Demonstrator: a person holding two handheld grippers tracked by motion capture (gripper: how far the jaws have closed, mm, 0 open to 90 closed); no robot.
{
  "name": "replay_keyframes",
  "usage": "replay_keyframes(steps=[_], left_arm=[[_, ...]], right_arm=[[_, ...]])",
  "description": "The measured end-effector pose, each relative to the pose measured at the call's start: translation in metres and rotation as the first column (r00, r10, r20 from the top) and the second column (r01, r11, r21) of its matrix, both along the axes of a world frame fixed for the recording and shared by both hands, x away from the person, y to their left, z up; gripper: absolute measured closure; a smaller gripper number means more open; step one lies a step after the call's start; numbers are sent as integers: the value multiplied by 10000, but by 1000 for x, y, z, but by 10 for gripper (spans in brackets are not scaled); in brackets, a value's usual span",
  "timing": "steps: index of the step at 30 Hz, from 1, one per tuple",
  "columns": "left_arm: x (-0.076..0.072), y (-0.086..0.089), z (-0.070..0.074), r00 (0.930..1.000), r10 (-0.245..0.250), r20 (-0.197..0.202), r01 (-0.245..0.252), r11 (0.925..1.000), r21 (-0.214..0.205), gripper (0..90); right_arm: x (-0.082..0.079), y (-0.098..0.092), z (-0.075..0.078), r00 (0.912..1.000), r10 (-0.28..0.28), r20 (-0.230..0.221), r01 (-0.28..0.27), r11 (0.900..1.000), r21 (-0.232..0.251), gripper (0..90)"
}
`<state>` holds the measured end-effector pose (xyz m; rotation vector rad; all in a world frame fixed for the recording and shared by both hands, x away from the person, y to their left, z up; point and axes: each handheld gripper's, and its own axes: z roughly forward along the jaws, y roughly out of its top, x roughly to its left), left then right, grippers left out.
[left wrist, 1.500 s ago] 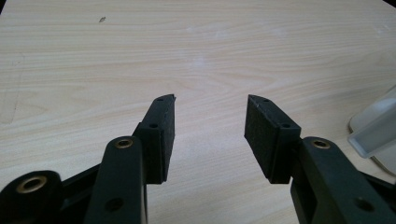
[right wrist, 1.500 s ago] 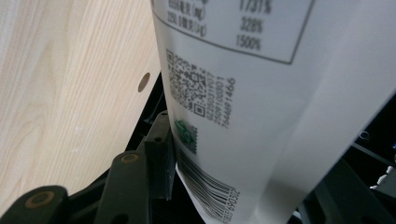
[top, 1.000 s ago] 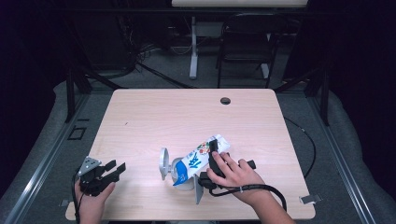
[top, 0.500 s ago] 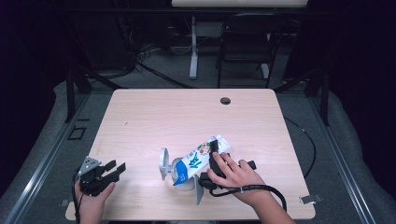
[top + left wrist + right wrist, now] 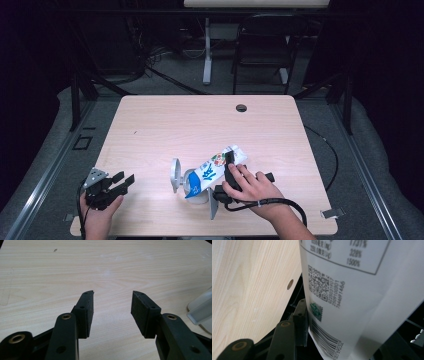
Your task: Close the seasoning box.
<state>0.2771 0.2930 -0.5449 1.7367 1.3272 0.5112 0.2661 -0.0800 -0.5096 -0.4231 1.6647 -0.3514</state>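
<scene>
Little has been shifted since a second ago: both hands are kept where they were, while the jaws of the right tool (image 5: 226,172) have just been closing, with the milk carton (image 5: 214,169) between them. In the right gripper view, one black pad (image 5: 300,315) is pressed against the carton's printed white side, beside the barcode and the small green mark; the other jaw is hidden behind the carton, so the carton is taken as clamped. In the high view, the carton is seen lying tilted near the front middle of the table (image 5: 200,125), its blue end lowered over a white cup-like item (image 5: 192,186) and its white top end raised toward the right hand (image 5: 250,187). What exactly the white item is cannot be told. A grey plate (image 5: 175,175) is seen standing just to the left of it.

At the front left corner, the left tool (image 5: 120,182) is held low over the wood by the left hand (image 5: 97,210). Its jaws are seen spread apart in the left gripper view (image 5: 112,307), with nothing between them but bare table. A pale plastic edge (image 5: 201,310) is caught at the right border of that view, well apart from the pads.

A small dark hole (image 5: 241,107) is noted near the far edge of the table.
</scene>
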Motion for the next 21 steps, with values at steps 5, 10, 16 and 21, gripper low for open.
replay_keyframes(steps=[5, 10, 16, 21], left_arm=[[0, 0, 0, 10000, 5, 0, -5, 10000, -1, 532], [0, 0, 0, 10000, 5, -8, -5, 10000, -1, 532], [0, 0, 0, 10000, 16, -1, -16, 10000, -2, 532], [0, 0, 0, 10000, 10, -7, -10, 10000, 11, 532]], right_arm=[[0, -1, -1, 9999, 42, -91, -42, 10000, 65, 585], [0, -1, -1, 9999, 71, -155, -69, 10000, 70, 614], [-2, -1, -2, 9999, -56, -121, 56, 10000, 31, 636], [-2, -3, -2, 9998, 83, -176, -81, 9999, 131, 656]])
